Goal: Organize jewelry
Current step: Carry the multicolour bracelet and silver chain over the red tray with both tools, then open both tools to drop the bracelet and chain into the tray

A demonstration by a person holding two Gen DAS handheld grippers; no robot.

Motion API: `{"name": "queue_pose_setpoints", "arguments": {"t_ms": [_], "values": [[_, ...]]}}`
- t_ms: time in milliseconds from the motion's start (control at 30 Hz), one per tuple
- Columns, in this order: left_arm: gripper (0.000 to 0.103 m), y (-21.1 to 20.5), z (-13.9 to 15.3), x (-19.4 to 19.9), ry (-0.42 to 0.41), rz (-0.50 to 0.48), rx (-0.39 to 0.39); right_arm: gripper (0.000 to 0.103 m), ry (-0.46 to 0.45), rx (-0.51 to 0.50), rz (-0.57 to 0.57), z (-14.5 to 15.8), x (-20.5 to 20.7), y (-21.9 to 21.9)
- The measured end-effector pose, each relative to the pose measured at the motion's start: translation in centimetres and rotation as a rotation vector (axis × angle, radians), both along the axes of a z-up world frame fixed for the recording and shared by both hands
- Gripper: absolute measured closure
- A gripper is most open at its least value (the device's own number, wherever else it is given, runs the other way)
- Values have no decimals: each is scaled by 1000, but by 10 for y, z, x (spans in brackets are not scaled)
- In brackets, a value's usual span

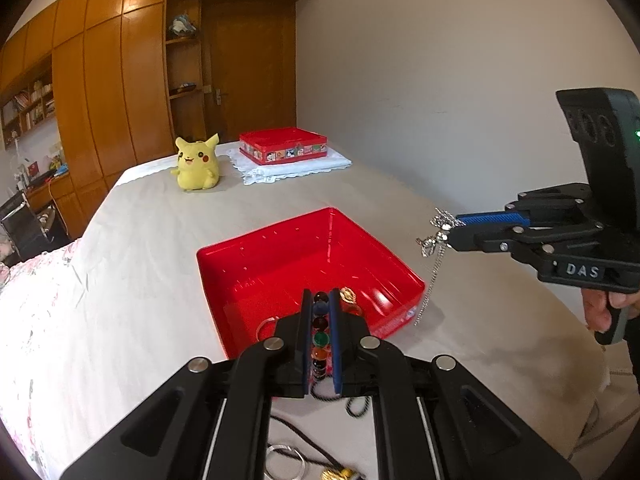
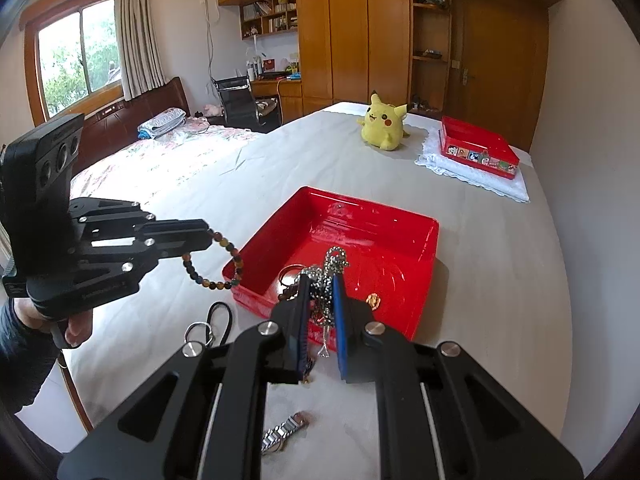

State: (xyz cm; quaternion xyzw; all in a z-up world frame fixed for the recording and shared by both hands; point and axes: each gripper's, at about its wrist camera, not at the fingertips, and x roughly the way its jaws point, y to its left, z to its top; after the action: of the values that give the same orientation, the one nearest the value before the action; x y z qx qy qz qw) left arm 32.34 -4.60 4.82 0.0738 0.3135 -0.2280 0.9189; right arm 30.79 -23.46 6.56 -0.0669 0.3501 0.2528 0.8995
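Observation:
An open red tray (image 1: 280,264) (image 2: 380,240) lies on the bed sheet. My left gripper (image 1: 320,294) (image 2: 210,238) is shut on a bracelet of coloured beads (image 1: 320,336) (image 2: 216,268), which loops down beside the tray's left edge. To the right of the tray, my right gripper (image 2: 322,278) (image 1: 450,228) is shut on a silver chain necklace (image 2: 332,264) (image 1: 434,264); the chain hangs down toward the tray's near right corner. A small gold piece (image 2: 373,301) (image 1: 347,295) and a metal ring (image 2: 290,272) (image 1: 266,326) lie inside the tray.
On the sheet in front of the tray lie a black cord (image 2: 218,320) with a key ring (image 2: 199,330) and a silver watch (image 2: 284,434). A yellow plush toy (image 2: 382,122) and a red box (image 2: 478,146) on a white cloth sit at the far end. A wall runs along the right.

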Motion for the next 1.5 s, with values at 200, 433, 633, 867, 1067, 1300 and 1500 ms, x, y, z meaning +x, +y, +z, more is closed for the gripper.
{"name": "queue_pose_setpoints", "arguments": {"t_ms": [200,433,633,867,1067,1300,1500], "values": [[96,0,-3,31,12,16,8,94,6,-5,-7,-3,24,4],[96,-1,-18,63,44,27,24,94,28,-8,-21,-14,61,6],[96,0,-37,94,83,34,35,94,66,-13,-30,-37,94,9],[96,0,-64,126,127,33,60,94,135,-31,-53,-73,131,11],[96,-1,-83,142,163,28,75,94,190,-47,-67,-98,156,10],[96,-5,-97,151,198,23,87,94,223,-64,-76,-114,169,11],[96,-9,-101,156,212,19,99,94,236,-76,-75,-120,170,13]]}}
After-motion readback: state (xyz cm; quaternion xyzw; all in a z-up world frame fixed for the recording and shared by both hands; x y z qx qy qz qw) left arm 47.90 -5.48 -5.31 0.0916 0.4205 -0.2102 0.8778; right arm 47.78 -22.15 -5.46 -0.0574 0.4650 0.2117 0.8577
